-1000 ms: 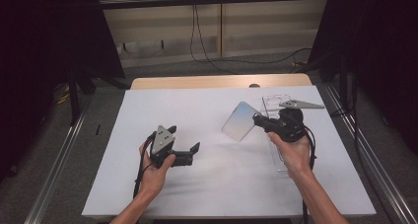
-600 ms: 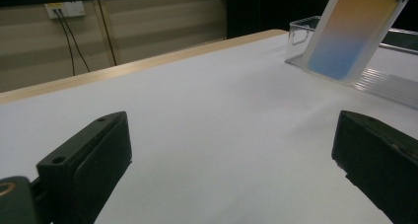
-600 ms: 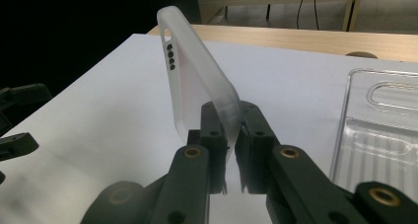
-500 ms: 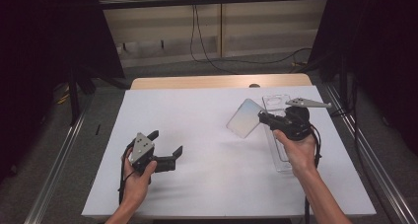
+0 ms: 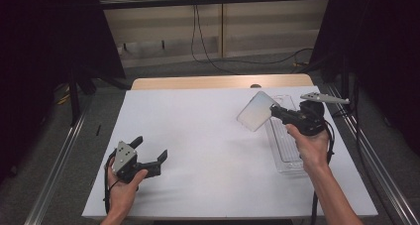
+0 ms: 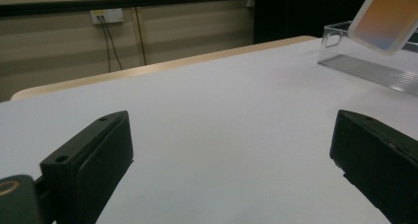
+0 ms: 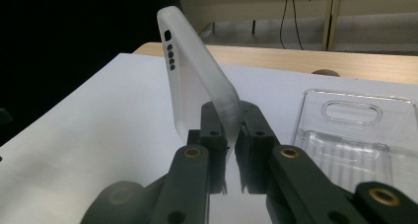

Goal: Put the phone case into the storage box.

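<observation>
A translucent white phone case [image 5: 255,110] hangs tilted above the right part of the white table [image 5: 208,136], gripped at its lower edge. My right gripper [image 5: 275,110] is shut on it. In the right gripper view the case [image 7: 197,86] rises from between the two black fingers [image 7: 213,128], its side-button holes toward the camera. A clear plastic packaging tray [image 5: 287,145] lies flat under my right hand; the same tray [image 7: 355,130] sits to the right of the jaws. My left gripper [image 5: 150,148] rests low near the table's front left, jaws wide apart with nothing between them [image 6: 231,155].
A wooden strip [image 5: 223,81] borders the table's far edge. Metal rails [image 5: 376,165] run along both sides of the table. Cables hang on the back wall [image 5: 203,31]. In the left gripper view the case [image 6: 387,17] and tray [image 6: 365,68] stand far right.
My left hand has slid with its gripper toward the front left of the table. The right gripper has risen slightly and moved a little right, still holding the case.
</observation>
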A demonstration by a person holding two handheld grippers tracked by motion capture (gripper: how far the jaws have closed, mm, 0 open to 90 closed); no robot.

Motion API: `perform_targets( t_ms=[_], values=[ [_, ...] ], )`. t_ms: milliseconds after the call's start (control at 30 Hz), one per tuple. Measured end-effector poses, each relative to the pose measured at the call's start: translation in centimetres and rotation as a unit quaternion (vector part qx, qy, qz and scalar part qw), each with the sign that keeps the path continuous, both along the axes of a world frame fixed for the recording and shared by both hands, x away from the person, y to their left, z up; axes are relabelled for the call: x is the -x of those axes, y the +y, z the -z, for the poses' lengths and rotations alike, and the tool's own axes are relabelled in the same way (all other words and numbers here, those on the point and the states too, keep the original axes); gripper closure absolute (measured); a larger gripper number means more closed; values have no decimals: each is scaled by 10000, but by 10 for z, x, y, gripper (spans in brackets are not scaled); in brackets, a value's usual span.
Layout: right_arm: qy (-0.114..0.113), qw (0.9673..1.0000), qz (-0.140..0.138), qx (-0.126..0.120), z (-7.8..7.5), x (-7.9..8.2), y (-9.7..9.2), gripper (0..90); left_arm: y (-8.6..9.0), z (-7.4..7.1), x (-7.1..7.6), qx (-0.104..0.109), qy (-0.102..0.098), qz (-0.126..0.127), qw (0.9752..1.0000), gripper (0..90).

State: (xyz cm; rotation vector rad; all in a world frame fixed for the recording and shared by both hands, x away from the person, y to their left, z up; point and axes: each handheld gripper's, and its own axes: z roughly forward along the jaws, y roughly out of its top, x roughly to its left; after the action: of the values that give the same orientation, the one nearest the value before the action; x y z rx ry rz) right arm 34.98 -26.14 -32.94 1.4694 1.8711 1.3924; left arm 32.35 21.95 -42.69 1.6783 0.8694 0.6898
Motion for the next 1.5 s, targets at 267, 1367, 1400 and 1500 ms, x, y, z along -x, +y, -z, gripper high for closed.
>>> perform_targets(
  t_ms=[267,1367,1400,1500],
  values=[
    [34,9999,84,144,-8,-6,-13,833,2,3,8,72,111,-113,9998,25],
    [74,9978,420,517,-42,-34,-66,833,-2,-3,2,101,15,-12,9999,28],
    [79,9977,422,524,-42,-35,-67,833,-1,-3,2,146,32,-9,9999,28],
    [111,9975,421,563,-40,-39,-70,833,1,-3,3,90,11,-4,10000,28]
  ],
)
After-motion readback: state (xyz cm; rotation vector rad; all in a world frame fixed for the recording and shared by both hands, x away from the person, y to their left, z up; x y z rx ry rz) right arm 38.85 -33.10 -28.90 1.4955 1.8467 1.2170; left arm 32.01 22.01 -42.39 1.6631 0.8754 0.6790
